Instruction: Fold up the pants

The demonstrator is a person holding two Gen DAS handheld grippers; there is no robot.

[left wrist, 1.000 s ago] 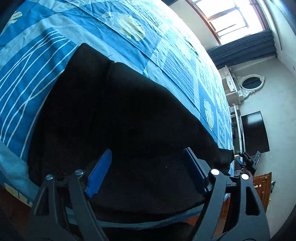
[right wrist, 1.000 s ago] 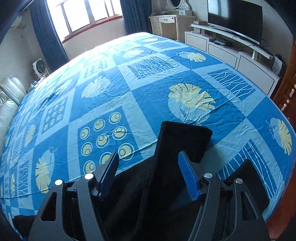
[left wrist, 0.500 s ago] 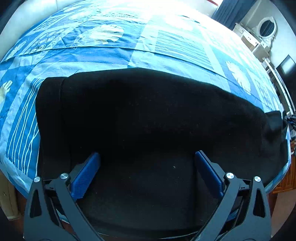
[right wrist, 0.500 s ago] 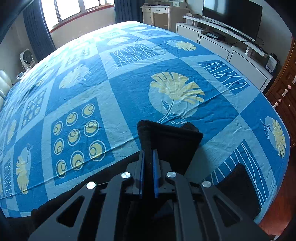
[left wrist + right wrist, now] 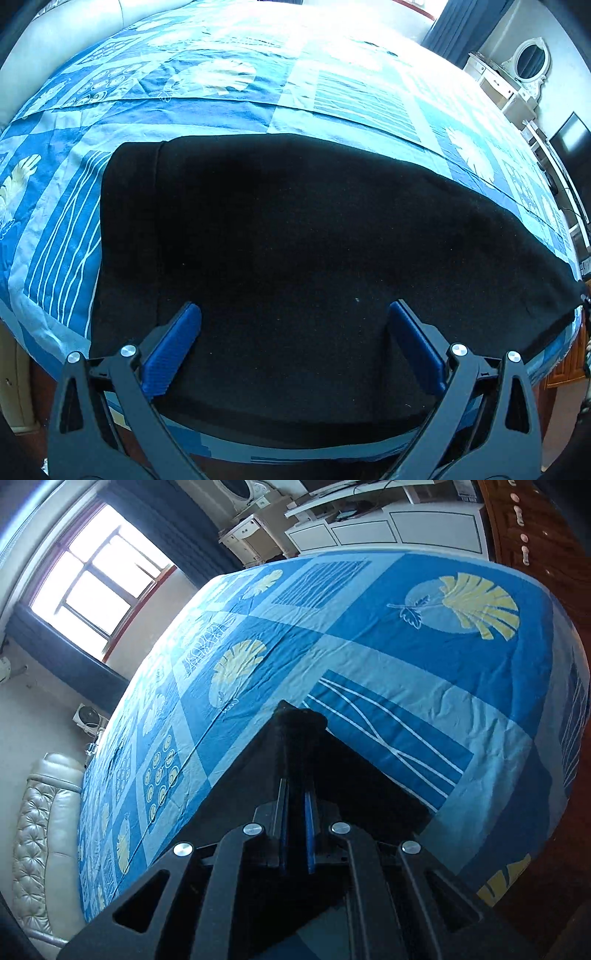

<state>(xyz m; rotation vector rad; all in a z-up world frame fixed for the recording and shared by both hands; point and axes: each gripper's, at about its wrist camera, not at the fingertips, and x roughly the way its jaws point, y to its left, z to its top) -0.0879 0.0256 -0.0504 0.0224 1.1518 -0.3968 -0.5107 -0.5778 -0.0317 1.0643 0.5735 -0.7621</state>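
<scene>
While the black pants point(image 5: 295, 258) lie lengthwise along the near edge of the bed point(image 5: 229, 110) | right gripper point(image 5: 294, 805) pinches their far end, nearer it | left gripper point(image 5: 293, 325) hovers wide, empty, above the middle.

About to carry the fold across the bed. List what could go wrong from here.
1. The right gripper is shut on only a narrow end of the black pants; the fabric may slip out.
2. The left gripper hangs open, so the wide part lies unpinned and may drag or bunch on the blue bedsheet.
</scene>
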